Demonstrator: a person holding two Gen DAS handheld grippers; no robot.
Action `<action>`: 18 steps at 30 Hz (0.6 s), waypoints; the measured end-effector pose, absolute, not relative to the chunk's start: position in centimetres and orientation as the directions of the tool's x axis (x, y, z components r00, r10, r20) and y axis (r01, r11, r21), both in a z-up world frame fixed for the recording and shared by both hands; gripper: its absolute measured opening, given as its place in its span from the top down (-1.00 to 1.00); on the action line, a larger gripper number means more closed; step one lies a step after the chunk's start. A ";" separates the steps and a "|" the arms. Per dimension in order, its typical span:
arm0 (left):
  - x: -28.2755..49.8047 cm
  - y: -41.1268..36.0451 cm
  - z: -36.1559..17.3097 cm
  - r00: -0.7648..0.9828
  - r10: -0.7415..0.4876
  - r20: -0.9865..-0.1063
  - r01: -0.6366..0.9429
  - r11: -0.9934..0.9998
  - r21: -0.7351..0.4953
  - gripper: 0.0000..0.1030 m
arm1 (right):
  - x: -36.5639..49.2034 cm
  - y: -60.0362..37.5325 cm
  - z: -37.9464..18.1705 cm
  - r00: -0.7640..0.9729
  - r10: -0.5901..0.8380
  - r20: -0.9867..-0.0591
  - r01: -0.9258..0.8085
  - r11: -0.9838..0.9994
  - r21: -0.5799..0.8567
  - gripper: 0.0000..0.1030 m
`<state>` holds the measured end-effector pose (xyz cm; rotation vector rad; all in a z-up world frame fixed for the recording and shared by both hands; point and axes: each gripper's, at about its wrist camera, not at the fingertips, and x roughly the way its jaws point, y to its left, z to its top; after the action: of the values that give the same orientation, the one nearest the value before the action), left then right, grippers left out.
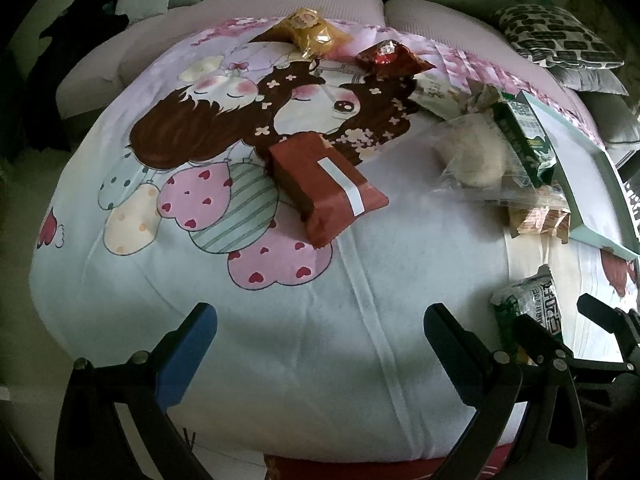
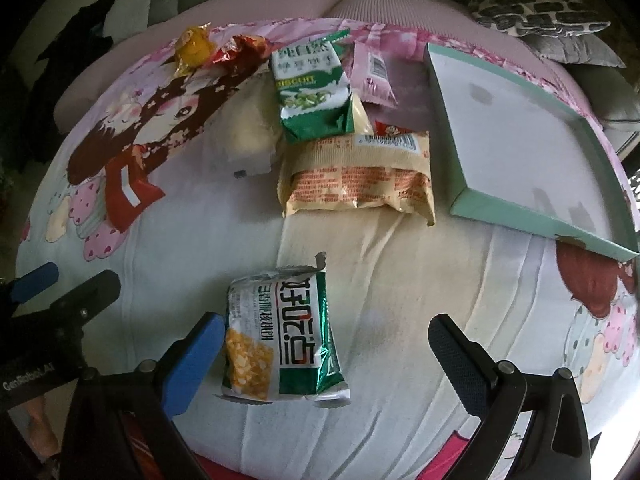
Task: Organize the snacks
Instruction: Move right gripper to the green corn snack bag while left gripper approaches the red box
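Note:
Snack packets lie on a cartoon-print cloth (image 1: 280, 320). My left gripper (image 1: 320, 324) is open and empty, short of a dark red packet (image 1: 326, 188). My right gripper (image 2: 326, 336) is open around a green-and-white corn snack packet (image 2: 280, 336), which lies on the cloth between the fingers, nearer the left finger (image 2: 192, 364). Beyond it lie a beige packet (image 2: 360, 172), a green biscuit packet (image 2: 312, 88), a pink packet (image 2: 372, 72), a red packet (image 2: 240, 50) and a yellow packet (image 2: 194, 46). A teal-rimmed empty tray (image 2: 516, 136) lies at the right.
A clear bag with pale contents (image 1: 476, 152) lies near the tray (image 1: 580, 168). A sofa (image 1: 280, 4) with a patterned cushion (image 1: 556, 36) runs behind the table. The left gripper shows at the left edge of the right wrist view (image 2: 60, 288).

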<state>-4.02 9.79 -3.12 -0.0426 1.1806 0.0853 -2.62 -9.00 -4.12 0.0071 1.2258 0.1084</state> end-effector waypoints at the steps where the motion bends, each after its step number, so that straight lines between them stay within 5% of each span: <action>1: -4.0 9.8 -3.2 0.375 0.043 -0.926 -0.089 0.996 0.010 -0.99 | -2.6 -8.9 -4.2 0.332 0.087 -0.939 -0.081 0.995 0.063 -1.00; 18: -3.7 10.6 -3.7 0.355 0.034 -0.934 -0.117 0.993 -0.008 -0.99 | -2.3 -8.2 -4.9 0.308 0.085 -0.948 -0.105 0.993 0.055 -0.92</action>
<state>-3.71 10.56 -3.67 -0.0783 1.2043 0.0979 -2.26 -8.19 -4.89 -0.0185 1.2518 0.1255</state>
